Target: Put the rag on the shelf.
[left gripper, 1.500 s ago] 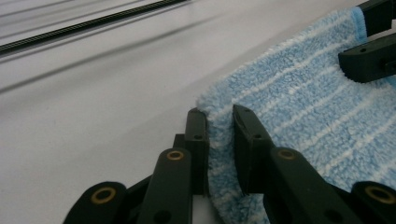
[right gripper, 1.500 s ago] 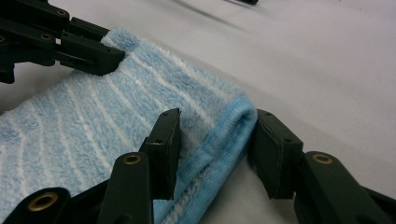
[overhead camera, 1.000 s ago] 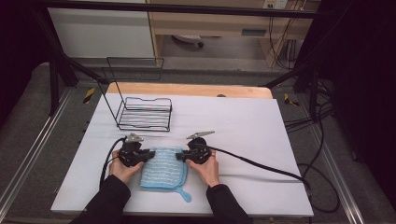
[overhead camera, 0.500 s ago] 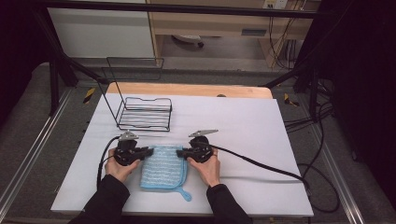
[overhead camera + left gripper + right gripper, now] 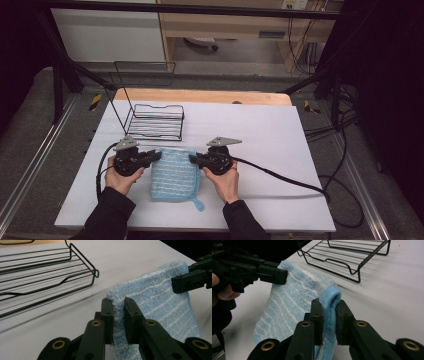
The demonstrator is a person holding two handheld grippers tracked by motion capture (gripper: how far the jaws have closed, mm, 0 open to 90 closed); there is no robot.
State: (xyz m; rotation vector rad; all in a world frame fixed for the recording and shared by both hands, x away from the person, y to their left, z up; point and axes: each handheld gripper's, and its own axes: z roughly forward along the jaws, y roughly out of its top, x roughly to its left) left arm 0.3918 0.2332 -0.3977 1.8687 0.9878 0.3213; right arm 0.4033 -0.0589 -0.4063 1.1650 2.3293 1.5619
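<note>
The step in hand looks like a two-handed lift of the blue cloth (image 5: 175, 174), which lies on the near middle of the white table (image 5: 280, 150), just in front of the black wire rack (image 5: 155, 122). The left gripper (image 5: 156, 156) is clamped on the cloth's far left corner, and its own view shows the terry pinched between the two black jaws. The right gripper (image 5: 194, 159) is clamped on the far right corner, where the rolled hem bulges out above its jaws. Both far corners appear raised off the table, while the near part of the cloth and its small hanging loop (image 5: 197, 204) lie flat.

The next move probably calls for both hands to rise together and keep the far edge taut, so the cloth hangs clear. From there it could be folded toward the near edge or carried forward to the rack. Uneven pulling may drag a corner out of its grip.

The cloth is soft, thick terry, pale blue with thin white stripes and a smooth bound edge. It is roughly rectangular and limp. The rack is stiff thin wire, an open shallow basket with a tall back frame. The table surface is matt and smooth.
</note>
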